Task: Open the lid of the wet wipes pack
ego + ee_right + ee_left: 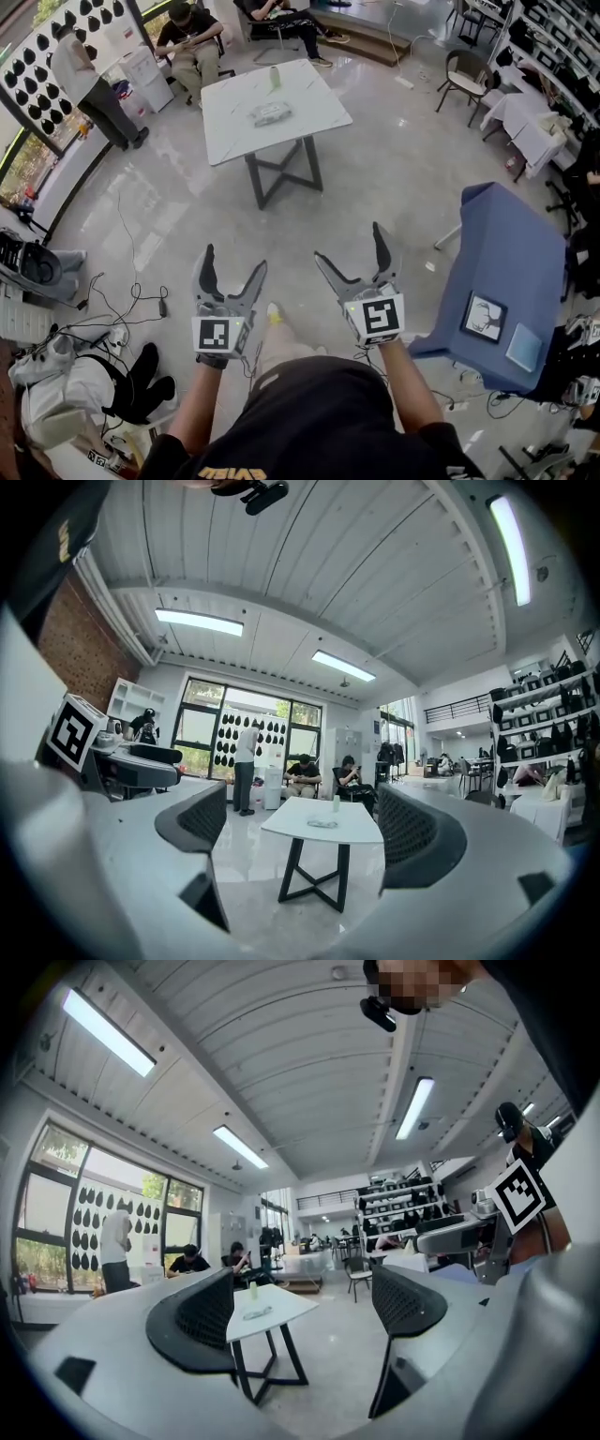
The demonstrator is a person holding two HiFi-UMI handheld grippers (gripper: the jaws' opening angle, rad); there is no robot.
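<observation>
We stand on a glossy pale grey floor [394,178] in a big open room. By our judgement the task is not started.

The white square-topped table with dark crossed legs [309,103] is well ahead of us across bare floor. A blue cloth-covered table [511,244] sits near on our right and has no part in the job.

The grey two-jaw left gripper [234,258] and the matching right gripper [348,241] are held out level in front of us, side by side and apart from each other. Both point toward the white table. On both, the jaws are spread wide with nothing between the pads. Through each gap we see only the far table.

The flat pale wet wipes pack [270,114] lies near the middle of the white table top, well apart from both grippers. It looks soft and low, with a lighter patch on top. The lid is too small for us to make out, so we can't say if it is shut or lifted.

A small pale green bottle [275,77] stands upright beyond the pack, near the far edge and not touching it.

Everything is left to do: get to the table, steady the pack with one gripper, and lift the lid with the other.
</observation>
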